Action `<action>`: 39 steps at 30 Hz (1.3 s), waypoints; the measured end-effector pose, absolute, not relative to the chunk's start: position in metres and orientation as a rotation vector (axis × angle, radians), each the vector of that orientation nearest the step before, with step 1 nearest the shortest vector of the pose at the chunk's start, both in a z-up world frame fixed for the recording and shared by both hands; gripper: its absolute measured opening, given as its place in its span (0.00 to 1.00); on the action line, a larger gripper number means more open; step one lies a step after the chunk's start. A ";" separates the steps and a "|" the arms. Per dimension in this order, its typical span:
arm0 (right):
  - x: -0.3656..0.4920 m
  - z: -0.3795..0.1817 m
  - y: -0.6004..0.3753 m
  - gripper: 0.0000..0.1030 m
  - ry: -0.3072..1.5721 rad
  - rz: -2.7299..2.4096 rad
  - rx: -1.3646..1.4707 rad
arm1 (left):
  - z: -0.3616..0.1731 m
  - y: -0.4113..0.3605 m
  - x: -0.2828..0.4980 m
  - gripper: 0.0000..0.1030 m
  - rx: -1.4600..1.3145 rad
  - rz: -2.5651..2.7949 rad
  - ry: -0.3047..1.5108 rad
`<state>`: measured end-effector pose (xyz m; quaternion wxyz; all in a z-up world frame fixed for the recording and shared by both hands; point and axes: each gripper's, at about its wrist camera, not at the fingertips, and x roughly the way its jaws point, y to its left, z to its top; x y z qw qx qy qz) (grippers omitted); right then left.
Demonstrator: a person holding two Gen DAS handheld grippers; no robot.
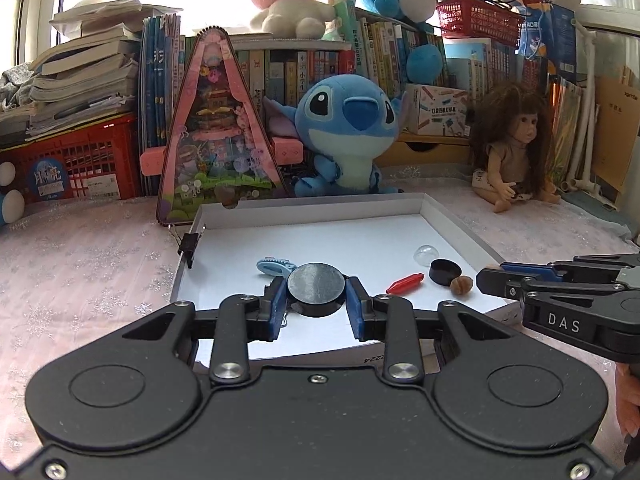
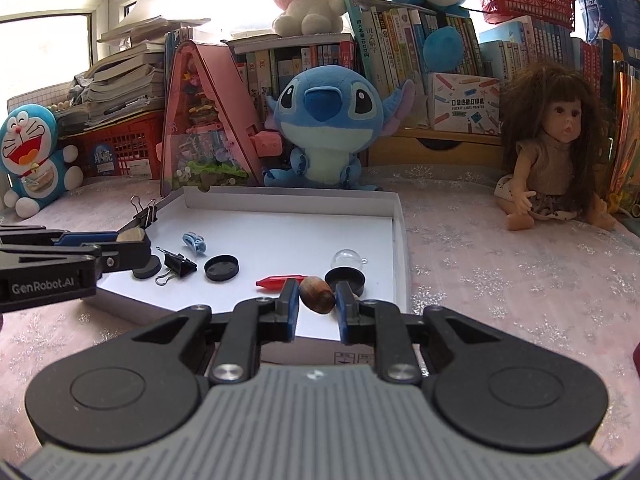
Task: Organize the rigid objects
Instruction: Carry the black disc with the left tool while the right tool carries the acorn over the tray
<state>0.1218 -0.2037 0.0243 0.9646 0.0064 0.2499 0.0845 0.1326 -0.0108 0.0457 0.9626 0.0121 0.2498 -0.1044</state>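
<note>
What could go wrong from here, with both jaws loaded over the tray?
1. The right gripper pinches the rounded brown nut only at the tips of its jaws. It could squirt out onto the red crayon or black cap close by.
2. The left gripper holds the black disc by its rim alone, so it may pivot or drop.
3. The clear dome sits beside the cap in the white tray, and a dropped piece could send it rolling.

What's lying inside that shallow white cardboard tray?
In the shallow white cardboard tray: red crayon, clear plastic dome, black round lid, blue clip, black binder clip. The grippers hide part of its floor.
</note>
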 end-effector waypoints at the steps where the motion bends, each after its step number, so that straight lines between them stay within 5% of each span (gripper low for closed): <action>1: 0.124 0.023 -0.203 0.23 0.511 0.172 0.014 | 0.044 -0.012 0.135 0.29 0.024 -0.211 0.512; 39: 0.187 -0.004 -0.179 0.23 0.626 0.174 -0.006 | 0.003 -0.033 0.203 0.29 0.034 -0.141 0.633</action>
